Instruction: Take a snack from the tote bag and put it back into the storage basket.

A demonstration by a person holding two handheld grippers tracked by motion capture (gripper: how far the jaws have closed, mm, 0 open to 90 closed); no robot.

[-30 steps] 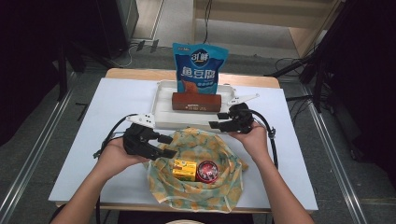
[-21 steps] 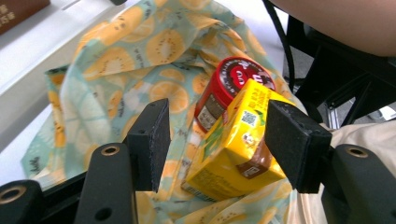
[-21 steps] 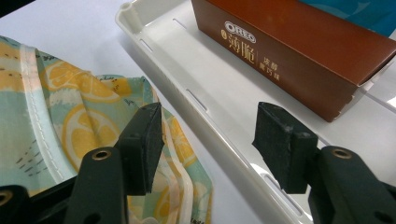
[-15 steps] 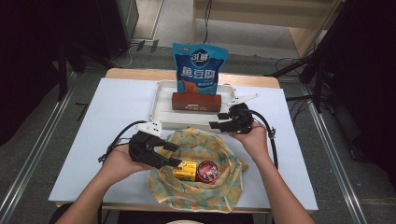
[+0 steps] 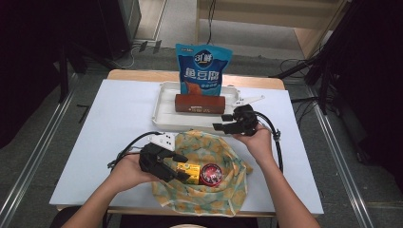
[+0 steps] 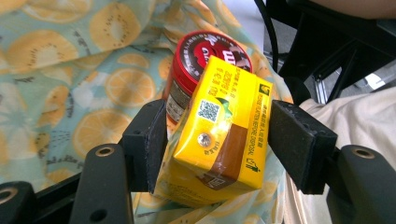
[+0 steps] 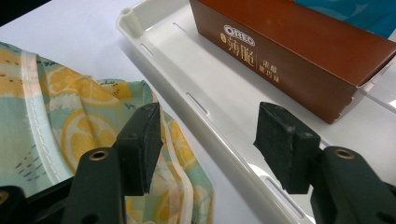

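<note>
Moved since a second ago: left gripper (image 5: 183, 171), down from the cloth's upper left edge and inward over the fruit-print cloth (image 5: 214, 194), now at the yellow drink carton (image 5: 188, 172). Right gripper (image 5: 222, 127) much where it was.

At far left of the high view, a white-blue table top (image 5: 95, 142), with a black cable looping off the left gripper toward the table's middle. Held by the person's left hand (image 5: 126, 173), jaws pointing right. In the left gripper view, jaws (image 6: 219, 140) spread on either side of the carton (image 6: 224, 135): left pad touching or nearly touching the carton's side, right pad standing just clear of it, so not pinching yet. Carton tilted, leaning against a red-lidded can (image 6: 201, 60) just behind it, both lying on the cloth (image 6: 70, 70).

Toward the middle, the can (image 5: 211, 173) right beside the carton. Farther back, a white tray (image 5: 164, 107) holding a brown Oreo box (image 5: 199, 103), and a blue snack bag (image 5: 203, 69) upright at the tray's far side.

At right, held by the right hand (image 5: 259, 140), jaws pointing left over the tray's near rim. In the right gripper view, jaws (image 7: 205, 140) wide apart and empty, cloth edge (image 7: 70, 116) below the left pad, tray (image 7: 187, 93) and Oreo box (image 7: 289, 51) beyond.
</note>
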